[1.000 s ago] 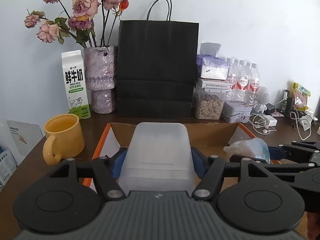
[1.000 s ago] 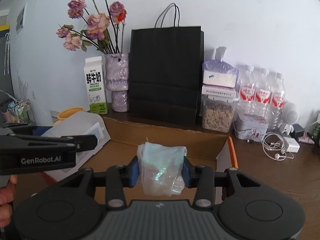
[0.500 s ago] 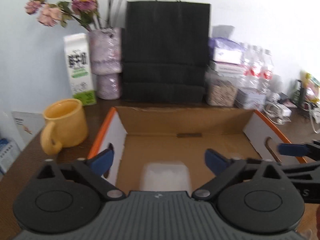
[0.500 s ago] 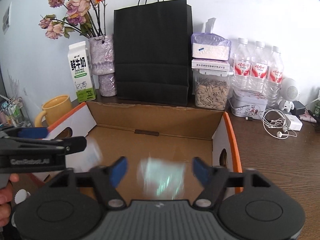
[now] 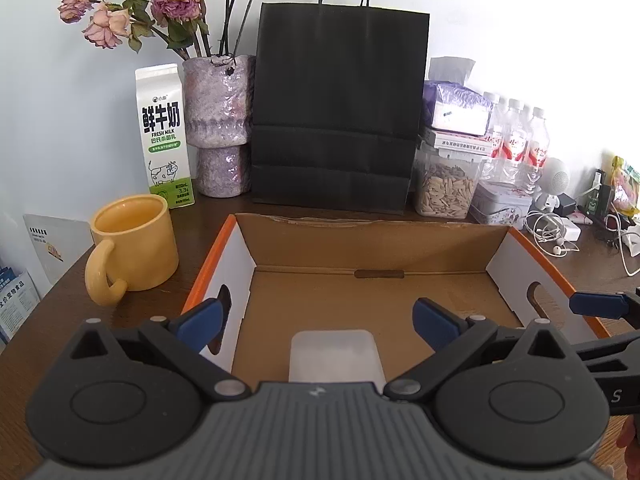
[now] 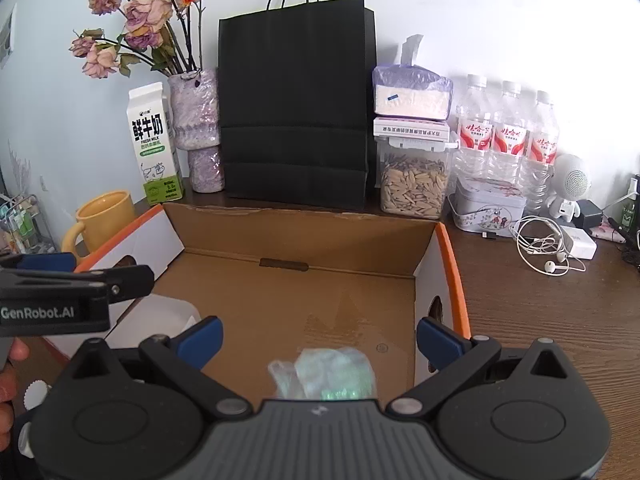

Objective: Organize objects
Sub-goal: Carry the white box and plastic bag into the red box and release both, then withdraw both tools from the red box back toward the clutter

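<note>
Both grippers tilt downward. Left gripper [image 5: 319, 320] gapes wide, just opened; right gripper [image 6: 319, 334] too, nothing gripped.

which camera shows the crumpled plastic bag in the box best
The right wrist view: the plastic bag lies on the floor of the cardboard box, just ahead of the open right gripper. The left wrist view does not show it.

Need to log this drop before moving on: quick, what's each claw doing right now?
Left claw: open, jaws just opened, holding nothing; translucent plastic container lies in the cardboard box.
Right claw: open, jaws just opened; crumpled plastic bag released.
</note>
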